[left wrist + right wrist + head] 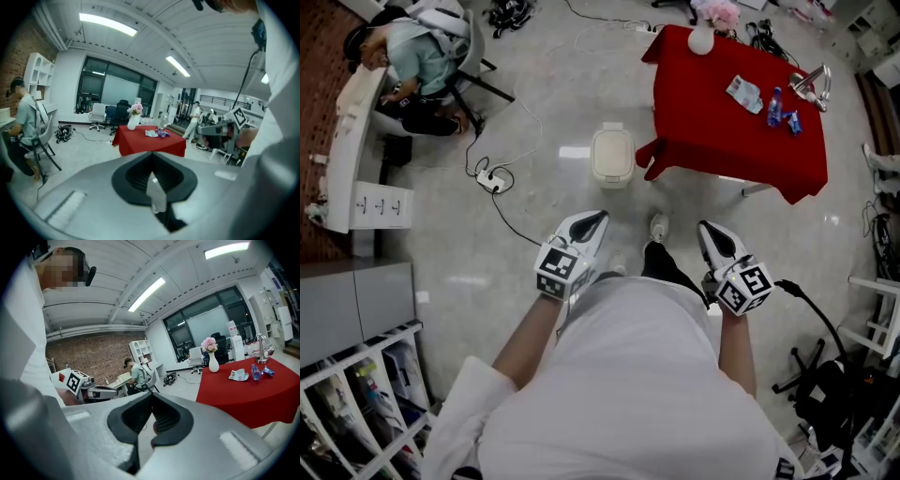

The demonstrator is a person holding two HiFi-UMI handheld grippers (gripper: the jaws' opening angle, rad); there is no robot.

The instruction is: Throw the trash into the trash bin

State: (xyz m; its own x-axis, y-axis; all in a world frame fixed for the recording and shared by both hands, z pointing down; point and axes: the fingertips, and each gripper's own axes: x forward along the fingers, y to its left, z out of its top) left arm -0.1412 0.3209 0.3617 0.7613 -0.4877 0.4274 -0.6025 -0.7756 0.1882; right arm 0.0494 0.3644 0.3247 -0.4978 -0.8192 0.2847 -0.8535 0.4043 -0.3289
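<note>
Head view: white, lidded trash bin (612,155); left gripper (600,217), right gripper (704,228) both closed, empty.

White vase (701,39) on red table (712,127)

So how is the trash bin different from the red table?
The trash bin is creamy white; the table wears a red cloth. The bin is much smaller than the table. The bin's top is bare, while the table holds a vase and a crumpled packet. Both stand on the pale floor, close together.
</note>
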